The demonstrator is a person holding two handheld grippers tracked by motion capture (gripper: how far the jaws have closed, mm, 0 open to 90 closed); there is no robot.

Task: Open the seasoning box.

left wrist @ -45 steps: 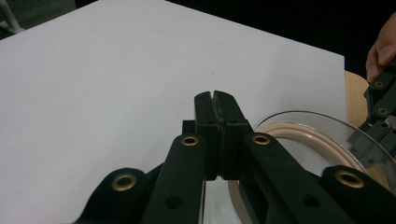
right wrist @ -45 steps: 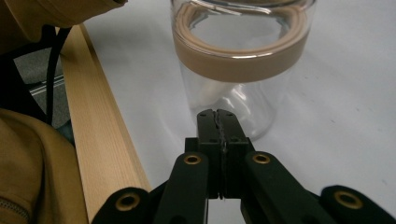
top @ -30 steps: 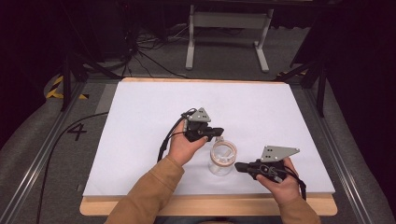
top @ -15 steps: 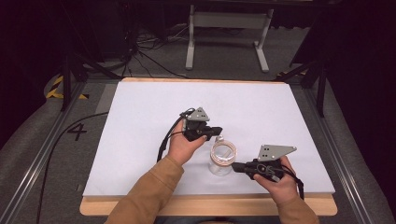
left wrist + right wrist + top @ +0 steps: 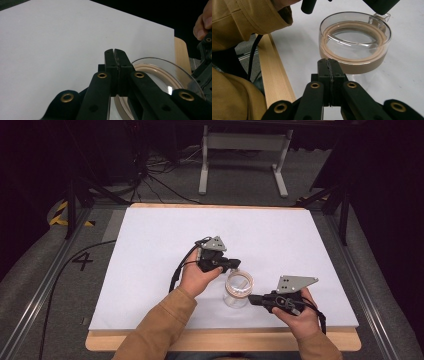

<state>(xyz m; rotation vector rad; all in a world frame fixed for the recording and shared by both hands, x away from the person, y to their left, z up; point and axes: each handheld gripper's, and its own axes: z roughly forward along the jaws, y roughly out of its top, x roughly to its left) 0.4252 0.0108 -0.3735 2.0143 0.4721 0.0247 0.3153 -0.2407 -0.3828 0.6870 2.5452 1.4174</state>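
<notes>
White sheeting covers the worktop [image 5: 150, 270] in the high view, with a pale wooden edge along the near side. A clear round container [image 5: 238, 289] with a tan ring inside sits near the front, between the two grippers. The left gripper [image 5: 234, 264] reaches just over its far rim; the right gripper [image 5: 251, 298] points at its near right side, and each carries a grey three-cornered plate. Mustard-coloured sleeves [image 5: 160, 325] come in from the bottom edge.

Left gripper view: the left gripper [image 5: 115, 52] has its black jaws pressed flat together with nothing between them. The container [image 5: 162, 75] lies behind and to the right, partly hidden by the jaw arms (its base is cut off). A fingertip shows at the upper right corner.

Right gripper view: the right gripper [image 5: 328, 62] is likewise closed on nothing, its tips just short of the container [image 5: 354, 40]. The glassy wall, tan ring and a small clear tab on the far rim are plain; the sleeve [image 5: 249, 20] fills the left.
</notes>
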